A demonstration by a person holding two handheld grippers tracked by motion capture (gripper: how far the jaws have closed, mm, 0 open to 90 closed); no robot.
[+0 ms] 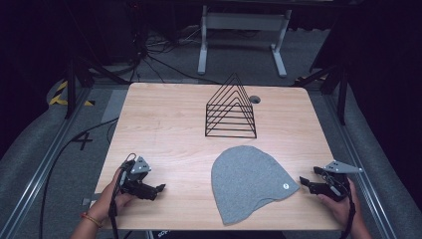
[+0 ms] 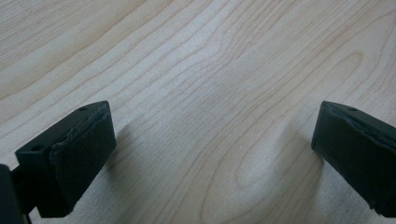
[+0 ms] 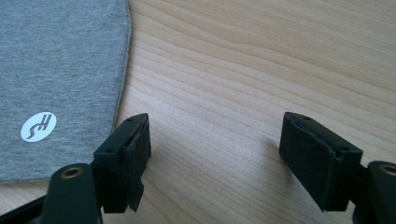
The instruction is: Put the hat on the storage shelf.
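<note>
On the wooden bench (image 1: pixel 164 124) a grey beanie (image 1: pixel 246 181) is lying flat, near the front edge and a bit right of centre, with its small round white logo (image 1: pixel 286 186) facing up near the right-hand corner. Right gripper (image 1: pixel 304 182) is sitting just beside that corner, jaws standing wide apart and holding nothing, only bare wood showing between them in the right gripper view (image 3: pixel 215 149). Left gripper (image 1: pixel 160 188) is resting well apart from the beanie at the front left, also gaping wide and empty (image 2: pixel 212 154). Behind the beanie a black wire triangular rack (image 1: pixel 231 108) is standing upright
</note>
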